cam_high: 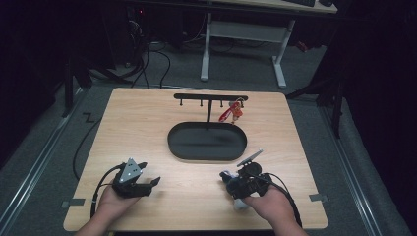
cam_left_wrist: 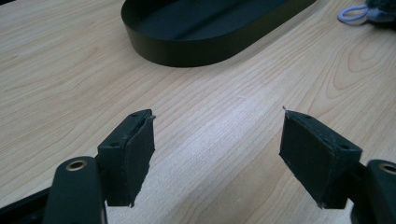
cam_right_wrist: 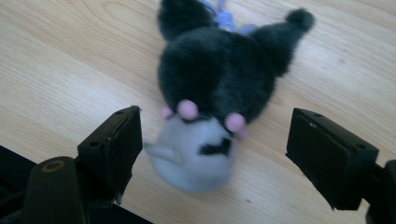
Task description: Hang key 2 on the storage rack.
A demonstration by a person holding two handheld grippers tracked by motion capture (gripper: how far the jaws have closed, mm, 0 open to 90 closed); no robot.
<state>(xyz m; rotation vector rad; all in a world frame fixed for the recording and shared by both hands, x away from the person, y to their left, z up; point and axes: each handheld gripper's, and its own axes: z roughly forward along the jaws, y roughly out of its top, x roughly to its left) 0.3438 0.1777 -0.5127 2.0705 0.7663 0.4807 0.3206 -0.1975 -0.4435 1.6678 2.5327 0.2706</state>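
A plush toy keychain [cam_right_wrist: 210,93], black on top with a white face, pink dots and a pale purple ring, lies on the wooden table. My right gripper [cam_right_wrist: 212,140] hovers over it, open, with a jaw on either side of the white face and neither pad touching it. In the high view the right gripper [cam_high: 236,187] sits at the front right, with the plush's white end [cam_high: 239,204] peeking out below it. My left gripper [cam_high: 150,173] rests at the front left, open and empty [cam_left_wrist: 217,140]. The left gripper view catches the plush's ring [cam_left_wrist: 353,13] at its top right.
A black oval tray [cam_high: 172,142] sits mid-table; its wall [cam_left_wrist: 201,49] is close ahead of the left jaws. Behind it stands a black hook rack [cam_high: 210,97] with a red keychain [cam_high: 231,114] hanging near its right end. Desk legs and cables lie beyond the table.
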